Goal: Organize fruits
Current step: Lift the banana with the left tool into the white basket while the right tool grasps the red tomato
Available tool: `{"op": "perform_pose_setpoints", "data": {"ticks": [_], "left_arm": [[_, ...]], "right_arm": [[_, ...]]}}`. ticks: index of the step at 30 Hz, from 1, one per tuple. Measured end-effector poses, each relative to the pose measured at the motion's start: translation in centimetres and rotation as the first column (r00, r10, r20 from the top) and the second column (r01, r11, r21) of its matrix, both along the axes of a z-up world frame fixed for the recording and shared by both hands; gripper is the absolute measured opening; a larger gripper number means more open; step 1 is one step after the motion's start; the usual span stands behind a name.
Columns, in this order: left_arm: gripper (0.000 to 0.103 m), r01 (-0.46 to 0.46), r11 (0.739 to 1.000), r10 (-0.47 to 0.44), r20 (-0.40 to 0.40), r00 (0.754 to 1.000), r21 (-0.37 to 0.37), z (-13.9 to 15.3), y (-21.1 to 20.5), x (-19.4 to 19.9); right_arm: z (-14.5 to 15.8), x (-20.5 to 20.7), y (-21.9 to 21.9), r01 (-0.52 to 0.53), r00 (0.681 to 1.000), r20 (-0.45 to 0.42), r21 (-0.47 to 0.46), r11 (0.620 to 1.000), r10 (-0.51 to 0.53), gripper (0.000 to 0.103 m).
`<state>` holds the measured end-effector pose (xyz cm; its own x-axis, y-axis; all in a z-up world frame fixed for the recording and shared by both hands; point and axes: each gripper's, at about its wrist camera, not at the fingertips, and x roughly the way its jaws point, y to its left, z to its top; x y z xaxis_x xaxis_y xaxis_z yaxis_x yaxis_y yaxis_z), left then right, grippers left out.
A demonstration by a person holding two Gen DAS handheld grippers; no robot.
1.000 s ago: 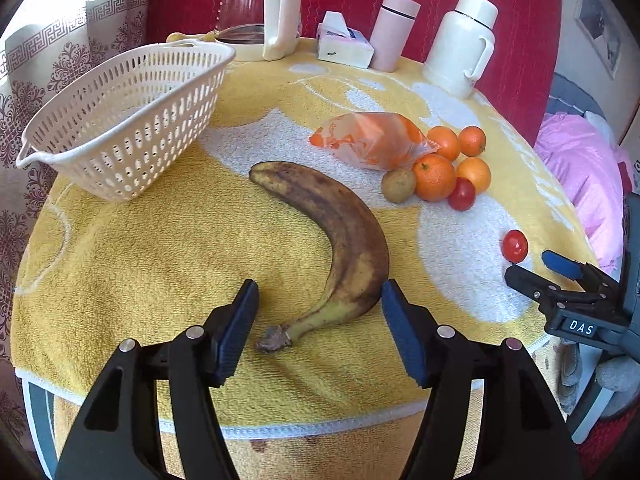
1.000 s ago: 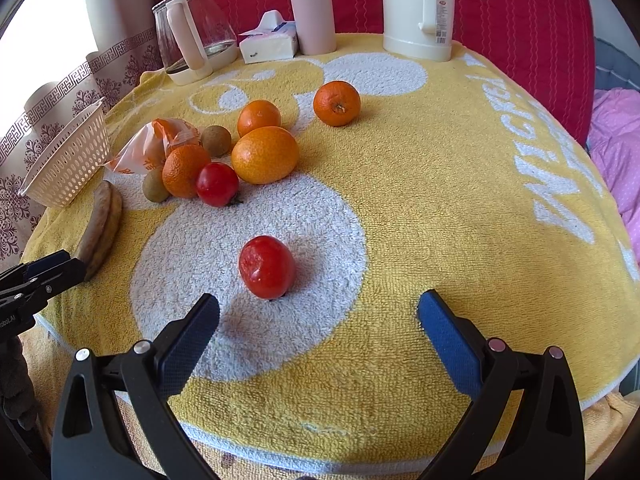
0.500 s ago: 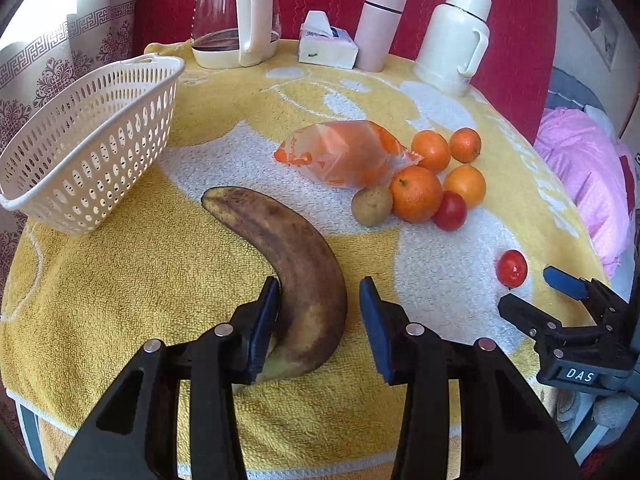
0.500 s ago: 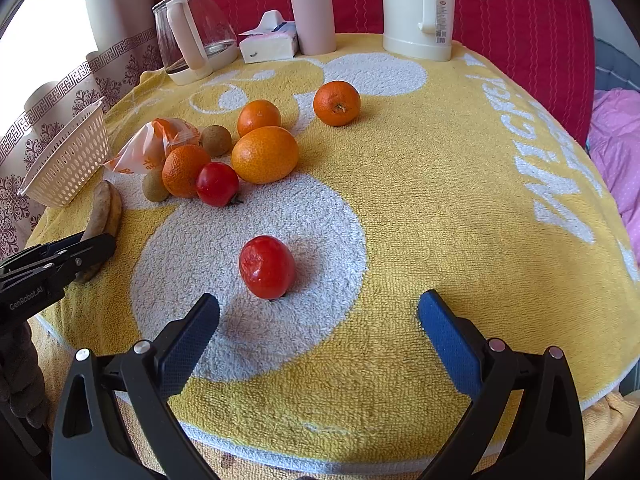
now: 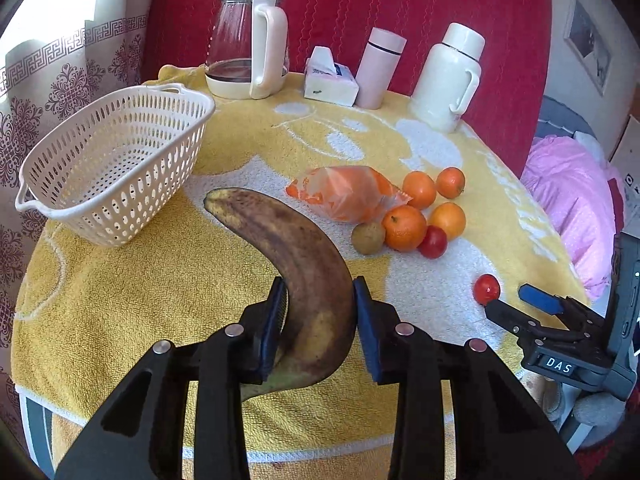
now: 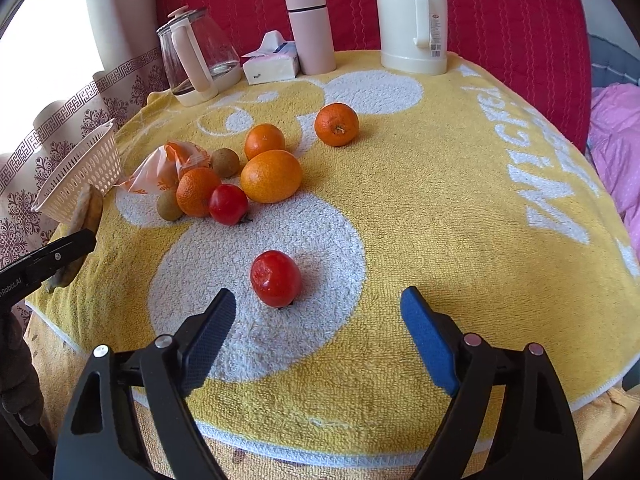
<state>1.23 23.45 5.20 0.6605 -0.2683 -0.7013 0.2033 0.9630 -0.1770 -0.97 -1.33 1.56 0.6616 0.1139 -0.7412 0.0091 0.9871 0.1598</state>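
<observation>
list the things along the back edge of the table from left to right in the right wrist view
glass kettle → tissue pack → pink tumbler → white thermos jug

From my left camera, bare yellow towel (image 5: 132, 280) lies open between me and the white basket (image 5: 116, 168) at the far left. To the right, a cluster of oranges (image 5: 404, 227) blocks the middle. One lone tomato (image 6: 276, 279) sits just ahead of my right jaws.
</observation>
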Motion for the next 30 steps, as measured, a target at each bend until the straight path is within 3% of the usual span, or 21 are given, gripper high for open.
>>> {"op": "perform_pose_setpoints", "data": {"ticks": [10,14,17,30], "left_arm": [[0.035,-0.025,1.000,0.026,0.088,0.996,-0.016,3.1,1.3,-1.4],[0.035,-0.051,0.998,0.053,0.109,0.993,-0.023,4.0,2.6,-1.3],[0.035,-0.084,0.996,0.087,0.120,0.989,-0.034,4.6,3.9,-1.0],[0.035,-0.242,0.967,0.252,0.201,0.947,-0.076,7.7,10.9,2.7]], "right_arm": [[0.1,1.8,2.5,-0.074,0.997,-0.011,-0.022,0.997,0.074,0.047],[-0.2,1.8,3.1,-0.052,0.998,-0.025,-0.082,0.995,0.050,0.033],[-0.4,1.5,2.4,-0.033,0.999,-0.021,-0.056,0.998,0.032,0.027],[-0.7,1.3,2.3,-0.033,0.999,-0.023,-0.061,0.998,0.032,0.027]]}}
